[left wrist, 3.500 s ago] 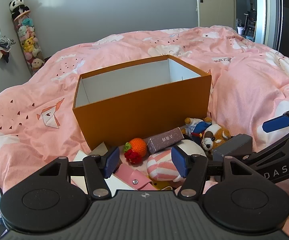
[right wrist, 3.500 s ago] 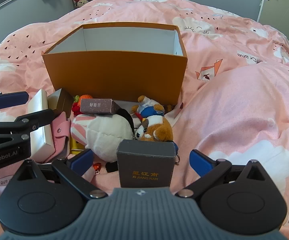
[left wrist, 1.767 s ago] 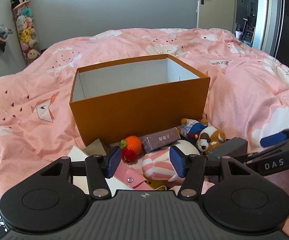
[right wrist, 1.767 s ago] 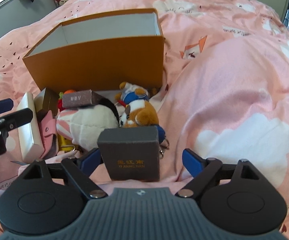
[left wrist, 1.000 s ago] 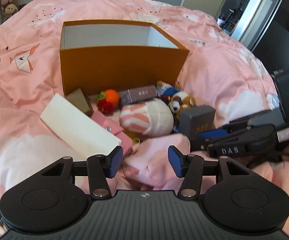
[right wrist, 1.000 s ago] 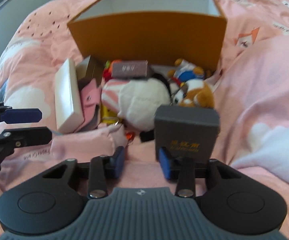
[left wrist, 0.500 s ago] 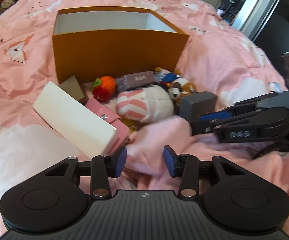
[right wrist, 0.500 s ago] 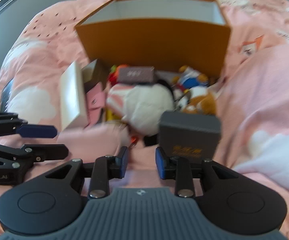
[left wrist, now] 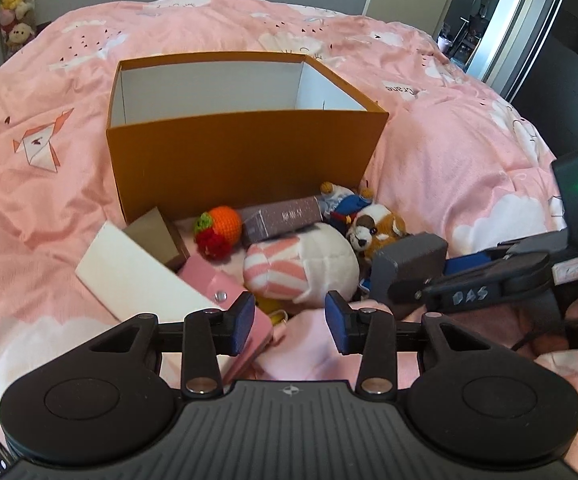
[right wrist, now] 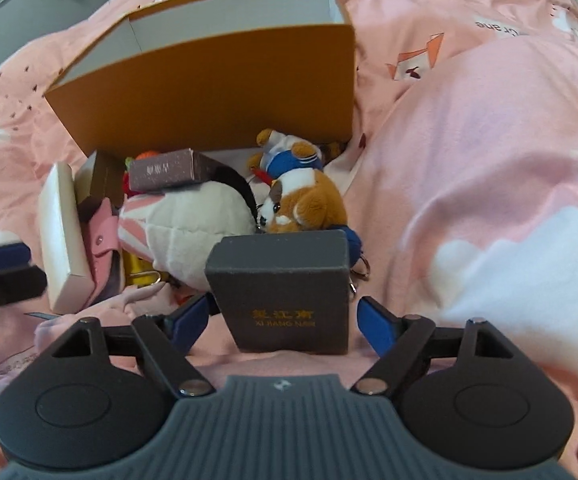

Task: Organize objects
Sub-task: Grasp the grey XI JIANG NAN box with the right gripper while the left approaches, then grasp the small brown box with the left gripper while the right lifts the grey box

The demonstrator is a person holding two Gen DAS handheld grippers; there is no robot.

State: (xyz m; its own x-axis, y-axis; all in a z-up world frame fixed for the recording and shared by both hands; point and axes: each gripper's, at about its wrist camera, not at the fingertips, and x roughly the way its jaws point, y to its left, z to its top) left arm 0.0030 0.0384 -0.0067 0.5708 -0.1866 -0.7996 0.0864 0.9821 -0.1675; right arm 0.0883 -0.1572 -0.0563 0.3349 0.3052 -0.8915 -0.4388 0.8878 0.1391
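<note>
An open orange box (left wrist: 245, 152) with a white inside stands on the pink bed; it also shows in the right wrist view (right wrist: 209, 80). In front of it lies a pile: a grey box with gold lettering (right wrist: 285, 292), a white-and-striped plush (left wrist: 305, 264), a brown dog plush (right wrist: 305, 200), a purple carton (left wrist: 281, 216), an orange crochet fruit (left wrist: 221, 224), a white flat box (left wrist: 129, 276) and a pink wallet (left wrist: 217, 292). My right gripper (right wrist: 285, 320) is open, one finger on each side of the grey box. My left gripper (left wrist: 289, 322) is open and empty, just before the pile.
The pink duvet (right wrist: 489, 160) rises in a high fold to the right of the pile. A sailor plush (right wrist: 289, 152) lies against the orange box. A door and a dark doorway (left wrist: 489, 20) are at the far right, and a column of plush toys (left wrist: 13, 8) at the far left.
My right gripper has opened wide and moved forward, so its fingers now flank the grey box. My left gripper has opened a little and come closer to the pile.
</note>
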